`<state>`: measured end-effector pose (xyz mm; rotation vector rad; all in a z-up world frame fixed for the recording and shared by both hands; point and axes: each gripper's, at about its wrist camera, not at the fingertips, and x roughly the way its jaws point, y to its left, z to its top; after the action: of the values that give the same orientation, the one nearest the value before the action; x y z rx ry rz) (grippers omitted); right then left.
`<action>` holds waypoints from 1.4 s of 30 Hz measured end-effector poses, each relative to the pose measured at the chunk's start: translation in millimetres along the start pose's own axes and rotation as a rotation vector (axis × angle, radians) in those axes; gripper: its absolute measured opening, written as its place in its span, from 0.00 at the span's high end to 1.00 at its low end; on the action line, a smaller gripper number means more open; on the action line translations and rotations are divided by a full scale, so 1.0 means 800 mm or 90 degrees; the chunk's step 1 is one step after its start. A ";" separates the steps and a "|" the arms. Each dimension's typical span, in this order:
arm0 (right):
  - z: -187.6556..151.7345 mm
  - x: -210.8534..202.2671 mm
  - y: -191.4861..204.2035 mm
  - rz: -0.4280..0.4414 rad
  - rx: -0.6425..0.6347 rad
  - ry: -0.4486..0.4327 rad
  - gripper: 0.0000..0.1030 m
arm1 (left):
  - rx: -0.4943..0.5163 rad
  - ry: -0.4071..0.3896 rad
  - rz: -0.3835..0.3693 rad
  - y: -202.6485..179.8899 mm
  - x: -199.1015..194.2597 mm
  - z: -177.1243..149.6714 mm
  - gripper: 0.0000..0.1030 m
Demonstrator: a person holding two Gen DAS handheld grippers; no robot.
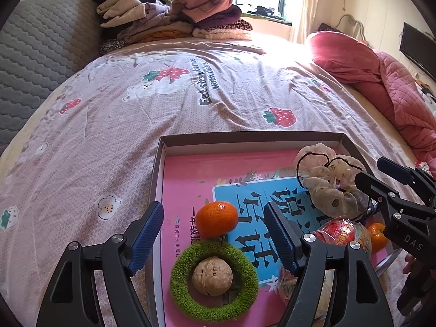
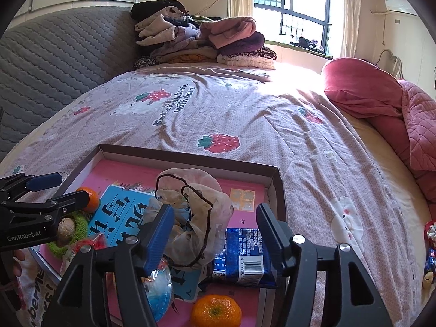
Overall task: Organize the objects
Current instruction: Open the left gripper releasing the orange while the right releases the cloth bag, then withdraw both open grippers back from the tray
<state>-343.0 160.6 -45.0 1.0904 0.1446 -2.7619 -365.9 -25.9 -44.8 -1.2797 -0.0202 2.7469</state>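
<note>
A shallow cardboard box (image 1: 163, 147) (image 2: 275, 179) lies on the bed with a pink book (image 1: 188, 174) on its floor. In it are a tangerine (image 1: 217, 218), a walnut (image 1: 212, 275) inside a green fuzzy ring (image 1: 185, 291), a crumpled beige mesh bag (image 1: 327, 188) (image 2: 196, 207), a red wrapped snack (image 1: 342, 231), a second tangerine (image 2: 215, 310) and a blue packet (image 2: 241, 256). My left gripper (image 1: 214, 234) is open above the first tangerine and ring. My right gripper (image 2: 215, 234) is open over the mesh bag and packet.
The box sits on a pink strawberry-print bedsheet (image 1: 163, 109). Folded clothes (image 1: 169, 16) are piled at the far end. A red quilt (image 1: 381, 81) lies at the right. A grey padded headboard (image 1: 35, 54) is at the left. Small items (image 2: 430, 245) lie near the bed's right edge.
</note>
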 end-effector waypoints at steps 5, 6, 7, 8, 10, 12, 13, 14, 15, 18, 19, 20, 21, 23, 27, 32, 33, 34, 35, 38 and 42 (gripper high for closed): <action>0.004 -0.010 0.002 0.006 0.004 -0.010 0.39 | -0.003 -0.018 0.003 0.000 -0.014 0.002 0.25; 0.005 -0.012 0.002 0.006 0.005 -0.013 0.39 | -0.003 -0.021 0.006 0.000 -0.017 0.003 0.25; 0.005 -0.015 0.002 0.007 0.007 -0.016 0.39 | -0.005 -0.024 0.008 0.000 -0.020 0.004 0.25; 0.006 -0.017 0.003 0.008 0.009 -0.019 0.39 | -0.009 -0.027 0.008 0.001 -0.023 0.004 0.25; 0.007 -0.022 0.004 0.009 0.012 -0.025 0.39 | -0.016 -0.032 0.012 0.002 -0.028 0.005 0.25; 0.008 -0.027 0.005 0.012 0.012 -0.029 0.39 | -0.019 -0.037 0.021 0.003 -0.033 0.005 0.25; 0.008 -0.030 0.006 0.012 0.011 -0.031 0.39 | -0.021 -0.040 0.024 0.003 -0.035 0.005 0.25; 0.009 -0.032 0.007 0.012 0.012 -0.034 0.39 | -0.022 -0.043 0.027 0.003 -0.037 0.005 0.25; 0.009 -0.035 0.007 0.012 0.014 -0.037 0.39 | -0.025 -0.045 0.029 0.004 -0.040 0.005 0.25; 0.010 -0.042 0.009 0.015 0.019 -0.043 0.38 | -0.034 -0.051 0.029 0.005 -0.047 0.004 0.25; 0.010 -0.044 0.009 0.016 0.021 -0.045 0.38 | -0.035 -0.052 0.031 0.005 -0.050 0.003 0.25; 0.010 -0.047 0.010 0.018 0.021 -0.046 0.38 | -0.037 -0.053 0.033 0.004 -0.052 0.003 0.25; 0.011 -0.049 0.011 0.020 0.022 -0.047 0.38 | -0.038 -0.055 0.034 0.004 -0.055 0.002 0.25; 0.011 -0.055 0.012 0.021 0.023 -0.052 0.38 | -0.040 -0.056 0.034 0.004 -0.060 0.001 0.25; 0.012 -0.069 0.012 0.025 0.029 -0.065 0.38 | -0.044 -0.068 0.032 0.003 -0.076 0.000 0.25; 0.011 -0.085 0.011 0.030 0.042 -0.079 0.38 | -0.027 -0.100 0.058 -0.006 -0.098 -0.004 0.25; 0.010 -0.088 0.010 0.028 0.043 -0.081 0.38 | -0.024 -0.103 0.058 -0.008 -0.101 -0.005 0.25; 0.010 -0.090 0.010 0.028 0.045 -0.084 0.38 | -0.022 -0.105 0.058 -0.010 -0.103 -0.005 0.25; 0.009 -0.093 0.010 0.029 0.045 -0.085 0.38 | -0.020 -0.106 0.059 -0.011 -0.106 -0.006 0.25; 0.006 -0.101 0.010 0.030 0.044 -0.089 0.38 | -0.030 -0.105 0.050 -0.010 -0.112 -0.011 0.25; 0.001 -0.108 0.012 0.029 0.048 -0.088 0.38 | -0.031 -0.107 0.047 -0.015 -0.121 -0.018 0.25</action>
<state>-279.8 161.0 14.5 0.9041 -0.0021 -2.8096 -291.9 -25.0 20.3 -1.0769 -0.0563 2.9269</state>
